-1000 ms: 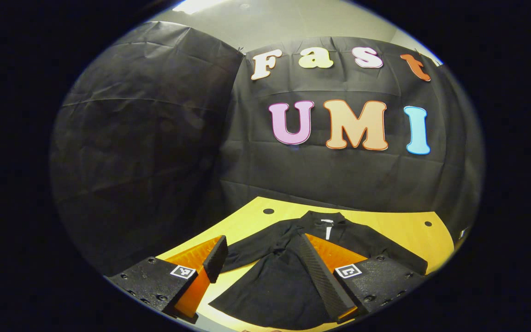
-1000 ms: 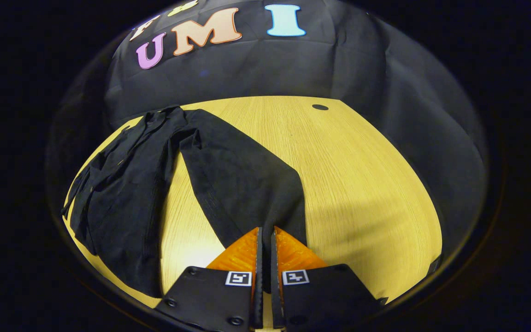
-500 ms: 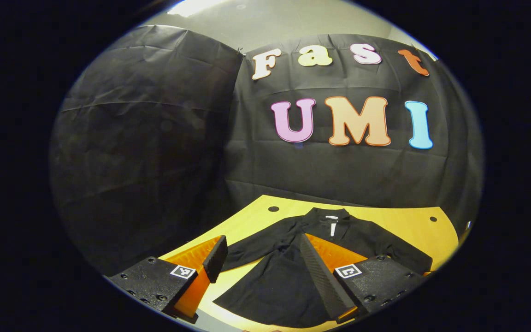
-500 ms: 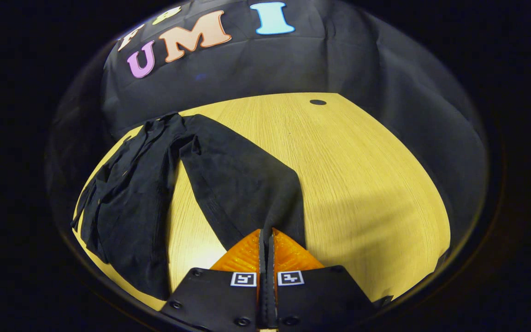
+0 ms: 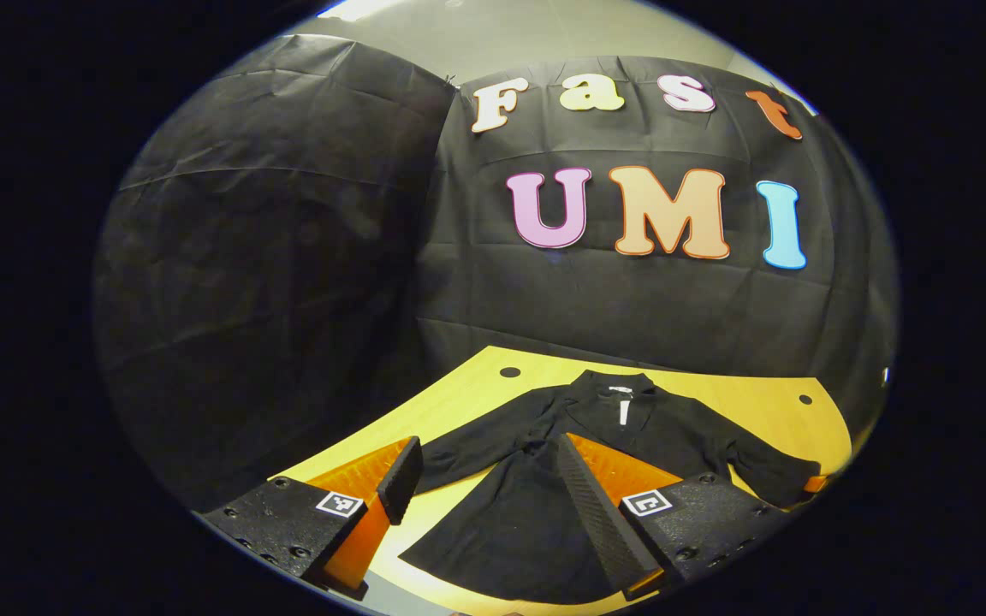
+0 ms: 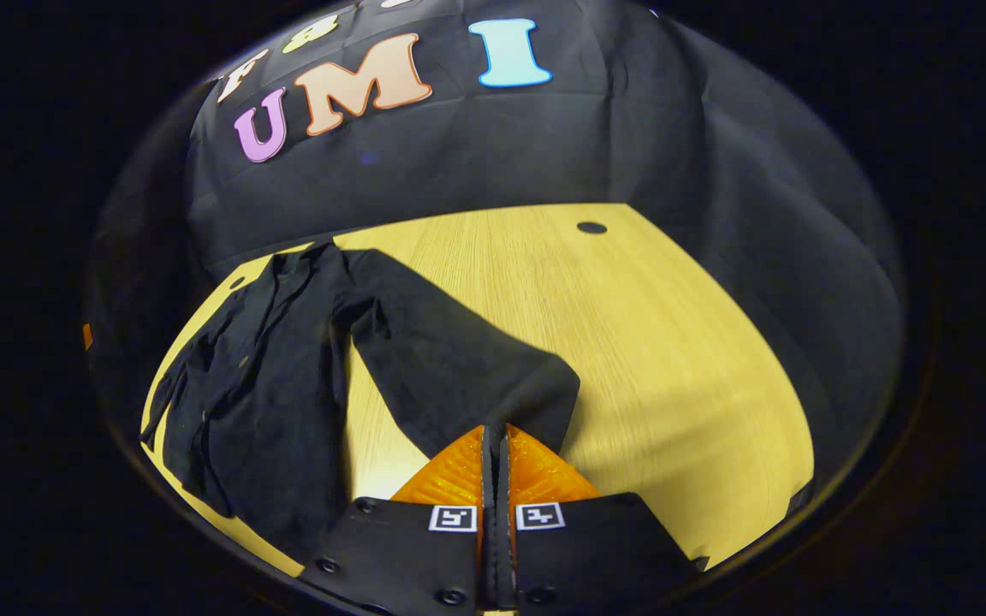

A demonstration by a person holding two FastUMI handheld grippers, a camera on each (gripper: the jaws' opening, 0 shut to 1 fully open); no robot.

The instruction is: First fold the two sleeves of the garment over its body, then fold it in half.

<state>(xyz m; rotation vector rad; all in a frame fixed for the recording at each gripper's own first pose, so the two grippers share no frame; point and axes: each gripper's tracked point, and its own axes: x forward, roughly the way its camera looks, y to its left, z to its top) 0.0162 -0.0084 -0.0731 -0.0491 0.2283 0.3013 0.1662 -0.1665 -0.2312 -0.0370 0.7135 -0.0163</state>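
Observation:
A black garment [image 5: 519, 522] lies face up on the wooden table [image 5: 476, 393], its collar [image 5: 621, 389] toward the booth wall. My left gripper [image 5: 486, 469] is open and hovers over the garment's lower left part, near the left sleeve [image 5: 467, 445]. In the right gripper view the garment's body [image 6: 262, 385] lies to the left and the right sleeve [image 6: 450, 359] runs down to my right gripper [image 6: 497, 435]. That gripper is shut on the sleeve's cuff, which is raised and bunched at the fingers.
Bare wooden table [image 6: 656, 342] stretches to the right of the sleeve, with a small dark hole [image 6: 591, 228] near the far edge. Two such holes [image 5: 510, 372] flank the collar in the left gripper view. Black cloth walls close the booth behind and at the sides.
The right gripper closed fully on the cuff and drew it up and inward, so the sleeve now lies shorter and bunched. The left gripper shifted only slightly and stayed open.

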